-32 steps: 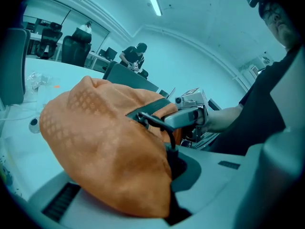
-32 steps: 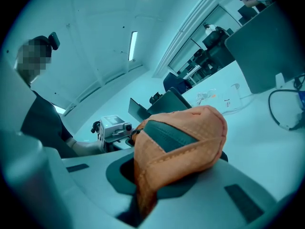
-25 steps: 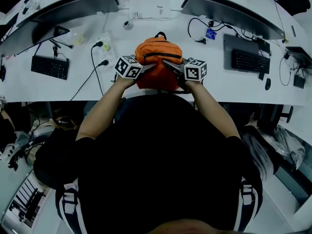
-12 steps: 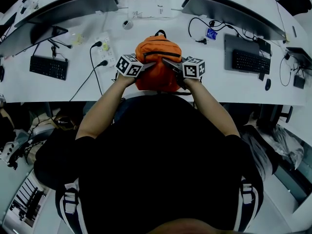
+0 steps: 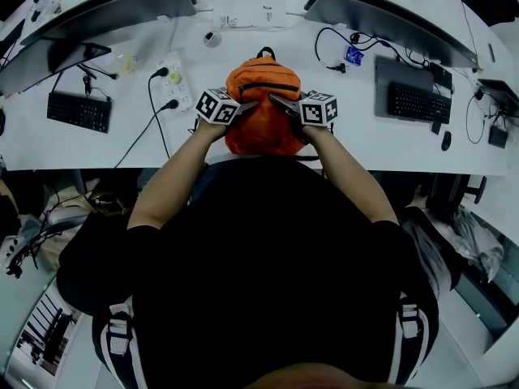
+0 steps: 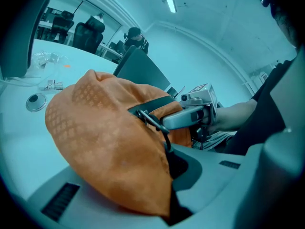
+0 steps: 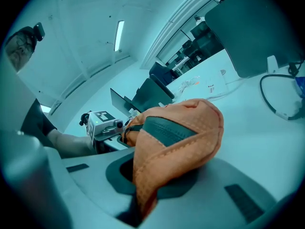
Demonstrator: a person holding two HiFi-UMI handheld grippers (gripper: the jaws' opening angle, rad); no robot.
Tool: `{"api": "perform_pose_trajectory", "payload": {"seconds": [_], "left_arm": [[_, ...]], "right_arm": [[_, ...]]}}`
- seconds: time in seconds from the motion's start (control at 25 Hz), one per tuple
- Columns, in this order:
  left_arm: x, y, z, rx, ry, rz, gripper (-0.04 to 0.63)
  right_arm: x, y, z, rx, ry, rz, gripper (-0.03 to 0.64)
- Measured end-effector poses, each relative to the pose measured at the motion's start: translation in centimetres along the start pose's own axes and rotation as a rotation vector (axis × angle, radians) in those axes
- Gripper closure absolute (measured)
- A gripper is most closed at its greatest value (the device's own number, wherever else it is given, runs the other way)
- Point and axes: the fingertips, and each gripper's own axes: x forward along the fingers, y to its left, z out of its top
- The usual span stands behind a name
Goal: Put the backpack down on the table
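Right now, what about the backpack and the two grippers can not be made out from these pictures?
Head view: the backpack underside, hidden by its own bulk; contact with the table unclear.
Left gripper view: the left gripper tips, buried in fabric.
Right gripper view: the right gripper tips, likewise.

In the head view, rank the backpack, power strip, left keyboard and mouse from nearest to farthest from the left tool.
1. Backpack, gripped in the left tool.
2. Power strip, just left.
3. Left keyboard, far left.
4. Mouse, far right.
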Motion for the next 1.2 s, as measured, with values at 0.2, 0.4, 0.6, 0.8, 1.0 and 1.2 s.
{"api": "perform_pose_trajectory", "payload": {"seconds": [0.2,0.4,0.6,0.8,1.0,1.2], "left_arm": [[0.5,1.1,-0.3,-0.015,0.007,0.008,0.54],[0.9,1.7,-0.8,-0.04,0.009,0.009,0.537],[1.5,2.8,-1.4,-0.056,0.024,0.023,0.537],[2.0,3.8,-1.7,-0.059,0.04,0.026,0.528],[2.4,4.9,-2.0,-0.091,0.042,0.031,0.517],[2.7,5.5,-2.5,-0.108,0.052,0.037,0.511]], "right_arm": [[0.7,-1.3,-0.2,-0.013,0.024,-0.018,0.568],[1.3,-2.1,-0.5,-0.001,0.039,-0.025,0.568],[2.1,-3.3,-1.1,-0.011,0.067,-0.049,0.568],[2.7,-4.2,-1.3,-0.023,0.088,-0.067,0.568],[3.3,-5.0,-1.4,-0.058,0.114,-0.093,0.568],[3.9,-5.6,-1.9,-0.069,0.143,-0.116,0.566]]}}
